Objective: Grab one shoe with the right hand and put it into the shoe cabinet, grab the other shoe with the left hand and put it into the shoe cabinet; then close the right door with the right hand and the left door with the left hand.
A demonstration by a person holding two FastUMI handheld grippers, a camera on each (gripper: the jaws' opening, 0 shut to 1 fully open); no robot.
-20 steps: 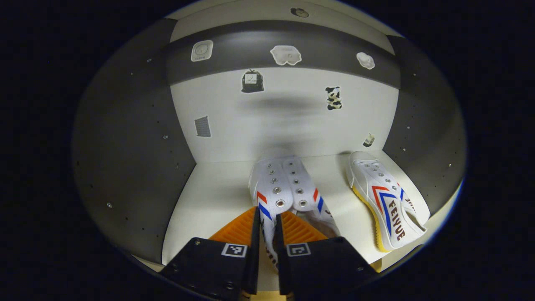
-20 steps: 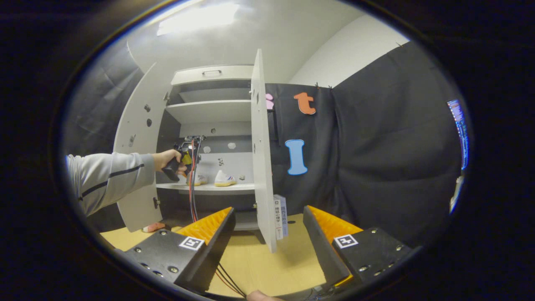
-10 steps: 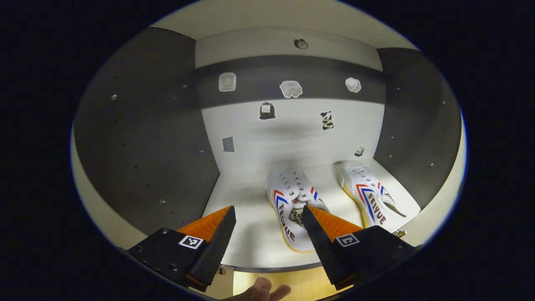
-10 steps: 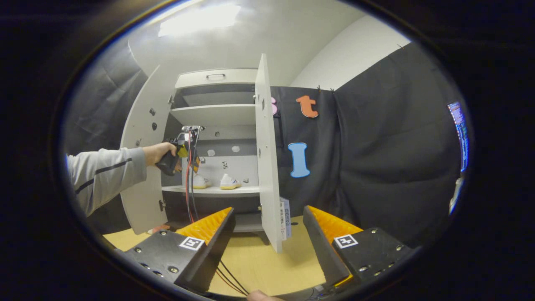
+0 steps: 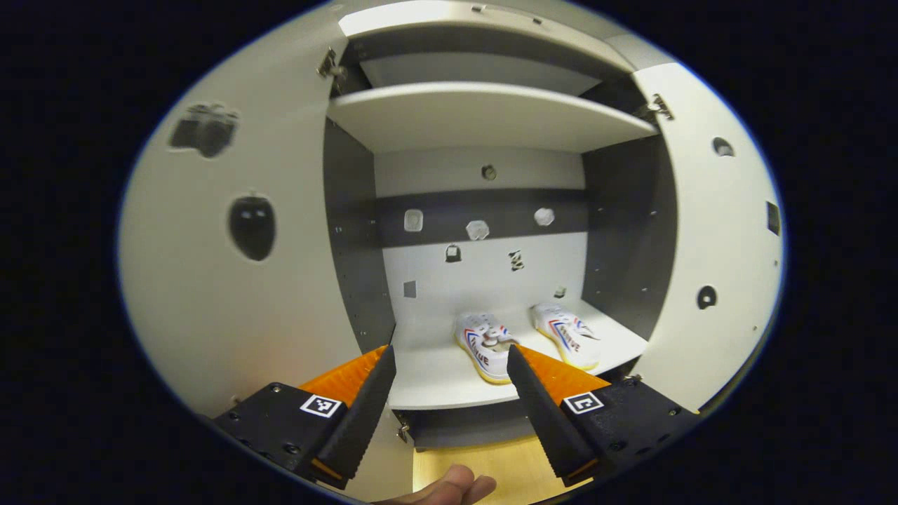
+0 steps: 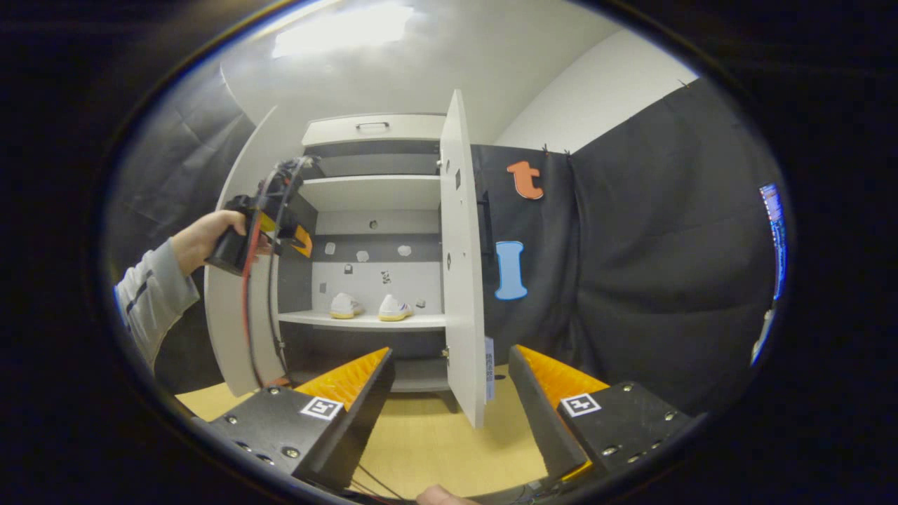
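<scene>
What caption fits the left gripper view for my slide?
Open left gripper faces the white shoe cabinet, both doors open, two white canvas shoes side by side on its shelf.

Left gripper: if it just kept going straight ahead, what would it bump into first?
Probably the nearer shoe on the cabinet shelf, straight ahead between the open left gripper fingers. Depth is hard to judge.

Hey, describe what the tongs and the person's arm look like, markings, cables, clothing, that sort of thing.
Each set of tongs, left and right, has wedge-shaped ridged fingers on black blocks bearing square black-and-white markers. The left unit seen in the right gripper view trails red and black cables. The person wears a grey sleeve.
</scene>
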